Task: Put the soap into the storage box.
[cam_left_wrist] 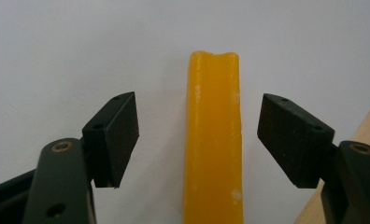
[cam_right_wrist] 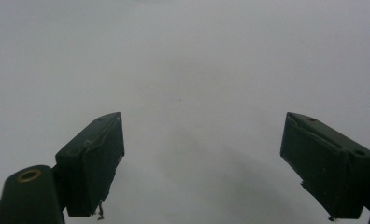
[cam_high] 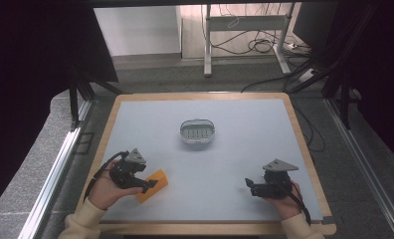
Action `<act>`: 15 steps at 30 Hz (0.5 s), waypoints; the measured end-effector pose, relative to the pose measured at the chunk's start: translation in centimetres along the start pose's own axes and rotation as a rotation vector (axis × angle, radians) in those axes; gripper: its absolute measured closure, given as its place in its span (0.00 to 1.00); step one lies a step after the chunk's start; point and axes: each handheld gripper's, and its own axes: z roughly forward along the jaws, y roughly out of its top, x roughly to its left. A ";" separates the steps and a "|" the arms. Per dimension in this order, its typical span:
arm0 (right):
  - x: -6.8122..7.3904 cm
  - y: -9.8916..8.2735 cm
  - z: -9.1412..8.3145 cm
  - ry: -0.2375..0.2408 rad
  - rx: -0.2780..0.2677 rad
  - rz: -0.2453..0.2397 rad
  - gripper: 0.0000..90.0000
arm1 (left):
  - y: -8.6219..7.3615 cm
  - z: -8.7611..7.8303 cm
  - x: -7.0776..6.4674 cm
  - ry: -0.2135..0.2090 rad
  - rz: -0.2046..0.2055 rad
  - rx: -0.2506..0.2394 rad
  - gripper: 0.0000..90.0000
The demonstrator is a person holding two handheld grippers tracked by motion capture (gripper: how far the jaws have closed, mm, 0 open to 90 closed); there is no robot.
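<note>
Orange block [cam_left_wrist: 213, 140] lies on the table [cam_high: 245, 144] between the open left gripper [cam_left_wrist: 198, 135], untouched. Right gripper [cam_right_wrist: 202, 163] is wide open, empty. Small grey basket [cam_high: 197, 132] looks empty.

grey floor [cam_high: 150, 74], cables [cam_high: 254, 45], desk legs [cam_high: 208, 45]

Orange block [cam_left_wrist: 213, 140] runs off bottom edge of left gripper view, near end unseen; in high view the left gripper [cam_high: 146, 183] covers its left part. Basket [cam_high: 197, 132] contents at frame centre too small to tell. Right gripper [cam_high: 248, 185] jaw tips in high view small, dark, gap unclear
</note>
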 end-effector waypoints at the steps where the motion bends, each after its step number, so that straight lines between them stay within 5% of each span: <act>1: 0.0 0.0 0.0 0.001 0.001 0.000 0.16 | 0.0 0.3 -0.1 -0.001 -0.008 0.006 0.33; 15: 0.0 0.0 0.1 0.000 0.005 -0.001 0.16 | 0.3 2.3 -0.7 -0.004 0.002 0.099 0.36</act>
